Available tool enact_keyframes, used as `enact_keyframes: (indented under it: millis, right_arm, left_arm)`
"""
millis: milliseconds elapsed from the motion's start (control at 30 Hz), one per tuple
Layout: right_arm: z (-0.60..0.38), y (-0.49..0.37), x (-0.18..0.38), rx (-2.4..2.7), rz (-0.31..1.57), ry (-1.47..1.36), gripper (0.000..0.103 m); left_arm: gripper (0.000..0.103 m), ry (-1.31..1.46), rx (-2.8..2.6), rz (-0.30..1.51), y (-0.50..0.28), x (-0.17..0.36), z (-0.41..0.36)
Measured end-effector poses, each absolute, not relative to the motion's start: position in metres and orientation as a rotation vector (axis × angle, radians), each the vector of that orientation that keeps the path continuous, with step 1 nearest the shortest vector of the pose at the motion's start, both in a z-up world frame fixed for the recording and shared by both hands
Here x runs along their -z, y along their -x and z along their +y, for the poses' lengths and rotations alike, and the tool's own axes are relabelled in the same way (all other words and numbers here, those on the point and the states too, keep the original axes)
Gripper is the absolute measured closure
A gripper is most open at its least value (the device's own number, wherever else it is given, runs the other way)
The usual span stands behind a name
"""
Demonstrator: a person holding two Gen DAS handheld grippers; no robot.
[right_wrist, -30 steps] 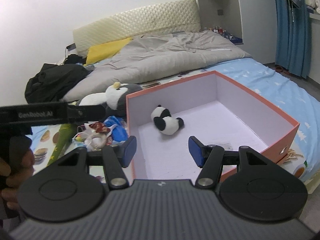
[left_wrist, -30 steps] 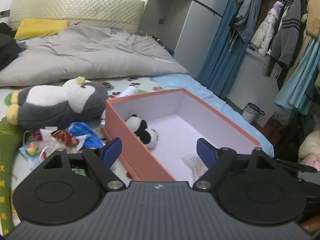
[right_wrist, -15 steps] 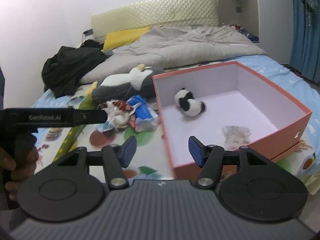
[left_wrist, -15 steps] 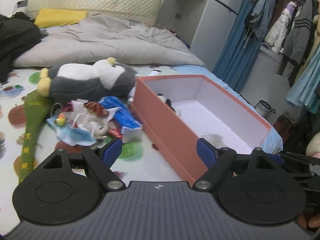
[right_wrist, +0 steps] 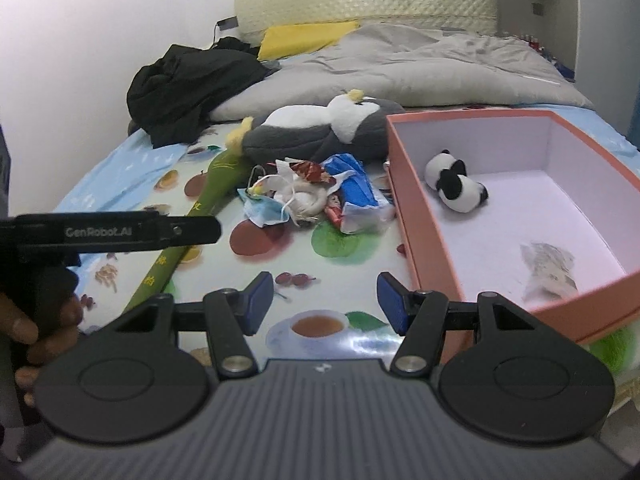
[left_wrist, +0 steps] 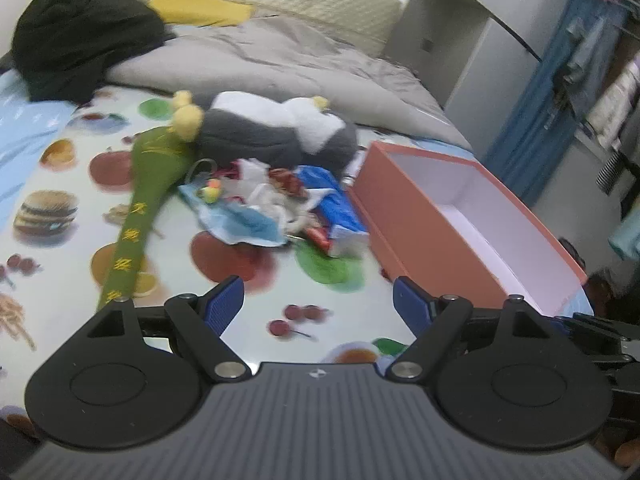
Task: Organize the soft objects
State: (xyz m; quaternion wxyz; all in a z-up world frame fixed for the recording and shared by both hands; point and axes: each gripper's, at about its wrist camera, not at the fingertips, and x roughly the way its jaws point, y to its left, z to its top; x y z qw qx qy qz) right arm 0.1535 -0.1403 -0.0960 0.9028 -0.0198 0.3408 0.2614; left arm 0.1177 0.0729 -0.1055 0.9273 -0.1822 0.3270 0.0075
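Observation:
An orange box (right_wrist: 420, 216) (left_wrist: 408, 220) with a white inside lies on the bed; a small panda plush (right_wrist: 454, 186) and a crumpled wrapper (right_wrist: 548, 268) lie in it. Left of the box sits a pile of soft clutter (right_wrist: 312, 196) (left_wrist: 280, 204): a face mask, a blue tissue pack, snack wrappers. Behind it lies a grey-and-white penguin plush (right_wrist: 320, 130) (left_wrist: 276, 128), and a long green plush (left_wrist: 140, 196) (right_wrist: 200, 216) stretches beside it. My left gripper (left_wrist: 318, 306) hangs open over the printed sheet, empty. My right gripper (right_wrist: 326, 302) is open and empty too, just left of the box's near corner.
A grey duvet (right_wrist: 400, 64), a yellow pillow (right_wrist: 304, 36) and a black garment heap (right_wrist: 188, 84) fill the bed's far half. The left gripper's black body (right_wrist: 108, 232), held by a hand (right_wrist: 36, 328), crosses the right wrist view. Hanging clothes (left_wrist: 612, 96) stand right of the bed.
Both views have swung left, away from the box's inside and toward the clutter pile and the plush toys. Both grippers stay open and empty.

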Motion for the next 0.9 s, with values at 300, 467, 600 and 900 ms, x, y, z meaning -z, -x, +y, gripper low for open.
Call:
enact_keyframes:
  millis: [300, 467, 600, 900]
  right_arm:
    - [-0.108, -0.192, 0.104, -0.539, 0.708, 0.032, 0.043]
    - [-0.091, -0.226, 0.104, -0.547, 0.704, 0.008, 0.043]
    - [-0.076, -0.255, 0.106, -0.549, 0.698, 0.005, 0.043]
    - [-0.043, -0.315, 0.125, -0.555, 0.726, -0.02, 0.044]
  left_arm:
    - [0.02, 0.455, -0.067, 0.638, -0.15, 0.122, 0.114]
    - [0.025, 0.547, -0.076, 0.618, -0.176, 0.13, 0.136]
    - [0.028, 0.615, -0.087, 0.606, -0.2, 0.139, 0.152]
    - [0.036, 0.75, -0.077, 0.622, -0.256, 0.169, 0.184]
